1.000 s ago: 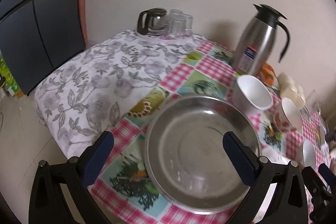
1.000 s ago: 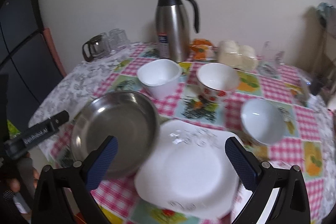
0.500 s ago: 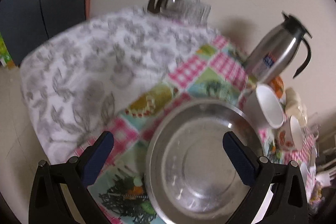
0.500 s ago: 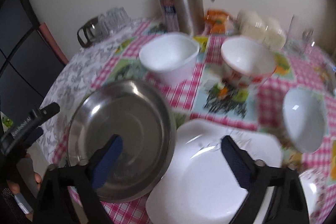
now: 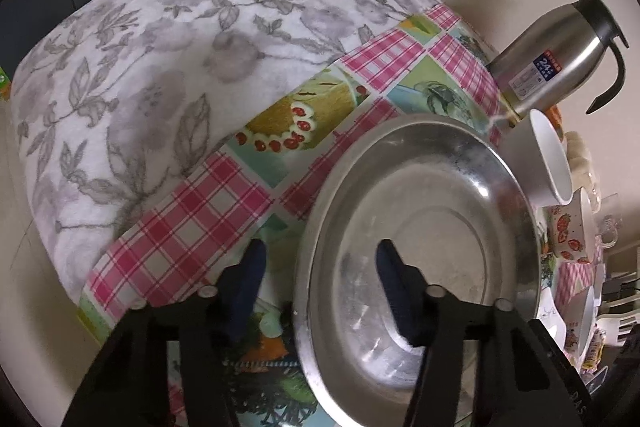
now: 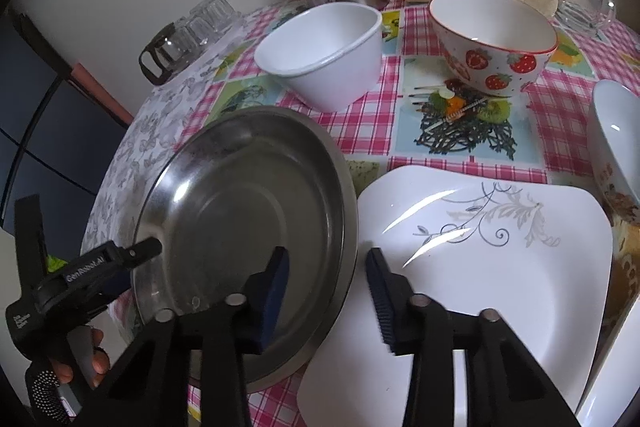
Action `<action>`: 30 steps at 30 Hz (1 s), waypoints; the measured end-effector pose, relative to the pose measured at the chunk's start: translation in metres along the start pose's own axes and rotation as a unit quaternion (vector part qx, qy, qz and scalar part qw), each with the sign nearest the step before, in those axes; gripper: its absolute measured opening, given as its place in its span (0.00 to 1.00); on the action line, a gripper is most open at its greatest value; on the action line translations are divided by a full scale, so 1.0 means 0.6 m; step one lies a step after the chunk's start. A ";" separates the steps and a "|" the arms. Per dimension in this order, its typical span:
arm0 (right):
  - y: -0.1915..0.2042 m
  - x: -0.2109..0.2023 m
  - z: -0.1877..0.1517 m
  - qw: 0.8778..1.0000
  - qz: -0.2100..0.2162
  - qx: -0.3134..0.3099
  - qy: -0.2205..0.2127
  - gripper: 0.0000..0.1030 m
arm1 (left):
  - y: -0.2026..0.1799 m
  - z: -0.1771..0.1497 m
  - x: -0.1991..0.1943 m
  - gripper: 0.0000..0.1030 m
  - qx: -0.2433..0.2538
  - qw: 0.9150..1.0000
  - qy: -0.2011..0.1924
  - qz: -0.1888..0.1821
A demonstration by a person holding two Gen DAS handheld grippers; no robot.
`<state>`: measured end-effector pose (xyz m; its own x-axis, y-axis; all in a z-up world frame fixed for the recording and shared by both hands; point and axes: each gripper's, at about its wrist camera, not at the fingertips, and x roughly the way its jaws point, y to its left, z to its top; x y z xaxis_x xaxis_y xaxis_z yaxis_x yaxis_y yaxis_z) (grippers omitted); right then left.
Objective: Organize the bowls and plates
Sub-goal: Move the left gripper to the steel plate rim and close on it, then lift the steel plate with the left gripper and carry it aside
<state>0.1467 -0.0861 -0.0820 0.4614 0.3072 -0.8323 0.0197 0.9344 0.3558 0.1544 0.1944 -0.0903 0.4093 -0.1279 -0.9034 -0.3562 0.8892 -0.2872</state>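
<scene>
L wrist: left gripper [image 5: 320, 287] closing astride steel pan [image 5: 420, 247] rim at 9 o'clock, pads not yet pressing; bare cloth beyond.
R wrist: right gripper [image 6: 326, 283] closing astride pan's 3 o'clock rim, not clamped; square plate [image 6: 480, 267] edge alongside.

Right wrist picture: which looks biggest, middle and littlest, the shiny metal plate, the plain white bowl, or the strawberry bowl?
1. Shiny metal plate, clearly the biggest, though it also sits nearest the camera.
2 and 3. Plain white bowl and strawberry bowl look about alike in this fisheye view, so I won't rank them.
</scene>
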 end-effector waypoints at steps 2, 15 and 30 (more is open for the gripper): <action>-0.002 -0.002 0.002 1.000 0.005 0.002 -0.003 0.31 | -0.001 -0.001 0.004 0.42 0.000 1.000 -0.003 -0.015; 0.017 0.004 -0.017 0.999 0.027 -0.030 -0.001 0.14 | 0.063 0.017 -0.007 0.18 -0.043 0.998 -0.038 0.002; 0.055 0.034 -0.020 0.998 0.000 -0.060 0.011 0.15 | 0.047 0.017 -0.008 0.20 0.014 0.998 -0.048 0.048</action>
<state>0.1461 -0.0472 -0.0922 0.4415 0.3093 -0.8423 -0.0876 0.9491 0.3026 0.1510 0.2245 -0.0908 0.4534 0.0006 -0.8913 -0.3755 0.9070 -0.1904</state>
